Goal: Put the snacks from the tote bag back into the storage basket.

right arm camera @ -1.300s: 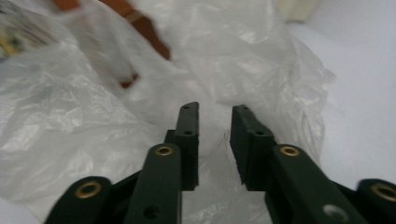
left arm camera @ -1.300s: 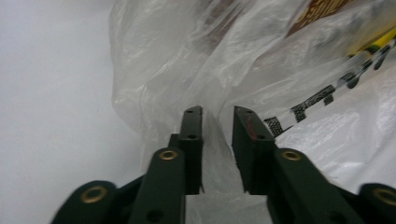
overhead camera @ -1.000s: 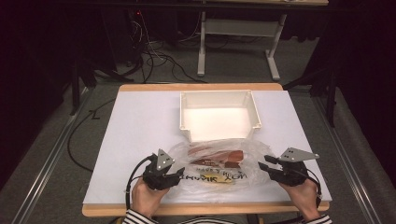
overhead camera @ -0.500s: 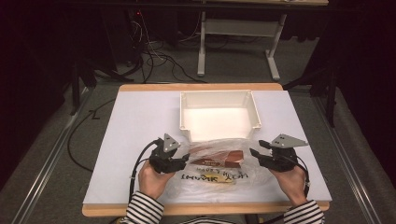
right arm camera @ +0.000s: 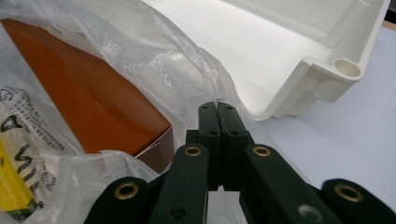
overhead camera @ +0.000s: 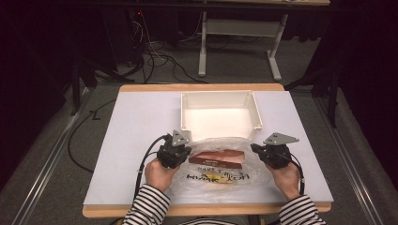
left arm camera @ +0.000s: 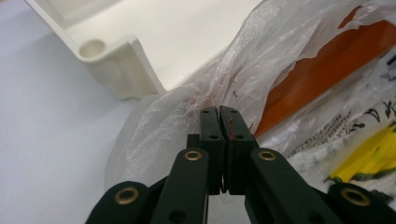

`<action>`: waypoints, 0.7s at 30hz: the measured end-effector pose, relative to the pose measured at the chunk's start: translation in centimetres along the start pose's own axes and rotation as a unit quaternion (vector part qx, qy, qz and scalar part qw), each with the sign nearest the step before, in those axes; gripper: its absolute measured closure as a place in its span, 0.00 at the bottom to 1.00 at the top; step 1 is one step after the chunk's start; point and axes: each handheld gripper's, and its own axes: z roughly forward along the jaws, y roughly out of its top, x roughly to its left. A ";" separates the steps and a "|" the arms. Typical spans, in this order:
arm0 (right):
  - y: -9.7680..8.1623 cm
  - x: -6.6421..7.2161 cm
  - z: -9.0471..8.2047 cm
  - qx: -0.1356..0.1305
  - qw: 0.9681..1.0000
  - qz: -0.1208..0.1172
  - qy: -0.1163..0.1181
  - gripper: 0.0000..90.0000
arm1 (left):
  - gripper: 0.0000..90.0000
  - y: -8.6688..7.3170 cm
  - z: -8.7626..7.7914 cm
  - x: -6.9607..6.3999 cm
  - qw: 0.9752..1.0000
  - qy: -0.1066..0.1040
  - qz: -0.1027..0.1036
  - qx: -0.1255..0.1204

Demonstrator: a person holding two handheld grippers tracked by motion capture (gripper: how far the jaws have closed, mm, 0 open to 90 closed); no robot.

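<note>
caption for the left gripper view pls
Left gripper shut on the crinkled clear plastic bag holding an orange-brown box, beside the white plastic tray.

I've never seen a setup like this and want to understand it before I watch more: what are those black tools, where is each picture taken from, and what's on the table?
A person at a table holds a hand-held two-jaw tool in each hand: the left gripper and the right gripper. No robot arm is involved.

The high view looks down from above the person's side. The two gripper views come from cameras riding on each tool, looking along its black jaws.

On the white-covered table lie a thin clear plastic bag with printed lettering and, beyond it, a white tray. Inside the bag is a reddish-brown box.

Both pairs of jaws have just closed. The left gripper pinches the bag's film at one side, and the right gripper pinches it at the other, so the bag is held by both edges near the tray.
</note>
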 end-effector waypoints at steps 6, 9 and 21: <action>0.0 -0.4 1.0 0.009 1.000 0.011 -0.011 1.00 | 1.00 0.4 1.1 1.2 0.999 0.008 -0.034 -0.010; -0.2 -0.7 1.7 0.020 1.000 0.015 -0.012 1.00 | 1.00 0.3 2.2 1.8 0.999 0.018 -0.047 0.002; -1.5 -0.9 4.2 0.069 0.997 0.022 -0.010 1.00 | 1.00 -1.7 5.5 2.5 0.995 0.019 -0.068 0.064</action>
